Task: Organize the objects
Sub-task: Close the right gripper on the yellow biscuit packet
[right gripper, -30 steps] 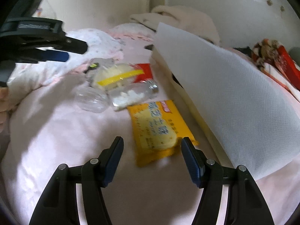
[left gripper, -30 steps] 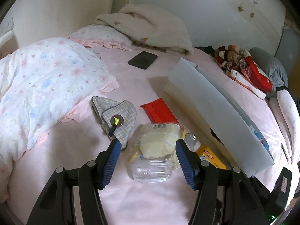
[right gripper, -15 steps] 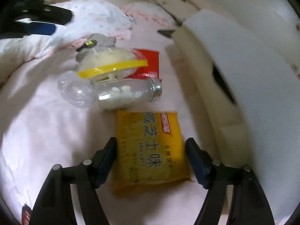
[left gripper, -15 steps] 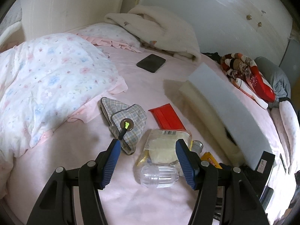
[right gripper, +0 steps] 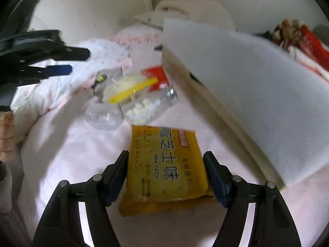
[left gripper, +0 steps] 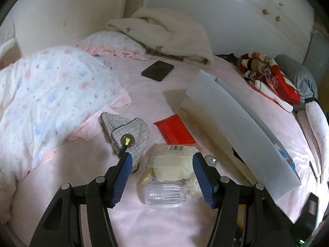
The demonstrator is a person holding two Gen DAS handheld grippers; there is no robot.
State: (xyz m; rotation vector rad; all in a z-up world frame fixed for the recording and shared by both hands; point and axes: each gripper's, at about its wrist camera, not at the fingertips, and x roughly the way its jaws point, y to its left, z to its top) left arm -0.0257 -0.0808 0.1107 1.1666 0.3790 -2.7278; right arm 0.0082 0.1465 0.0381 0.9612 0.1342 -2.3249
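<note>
Since the frame half a second back, we note the right gripper (right gripper: pixel 165 171) has advanced over the yellow biscuit packet (right gripper: pixel 164 168), so its fingers now flank the packet's near half instead of its near corners. Its jaws stand wide, one finger close on each side of the packet; we cannot tell whether they touch it, and nothing is clamped.

Left wrist view, left to right: the floral quilt (left gripper: pixel 47 103) lies bunched on the pink bed (left gripper: pixel 144 222). Next comes a checked cloth (left gripper: pixel 125 131) with a small round dark piece on it carrying a green mark. The left gripper (left gripper: pixel 161 173) hovers with jaws wide apart and holds nothing. Between its fingers we see a clear bag of pale contents (left gripper: pixel 172 162), lying on a clear plastic bottle (left gripper: pixel 164 194). Beyond them a red packet (left gripper: pixel 174 129) lies flat, and farther back a dark phone (left gripper: pixel 158 70). To the right a long white foam box (left gripper: pixel 236 127) lies on the bed with its lid tilted up.

Right wrist view: the bottle lies on its side just beyond the biscuit packet, white pellets inside it.
</note>
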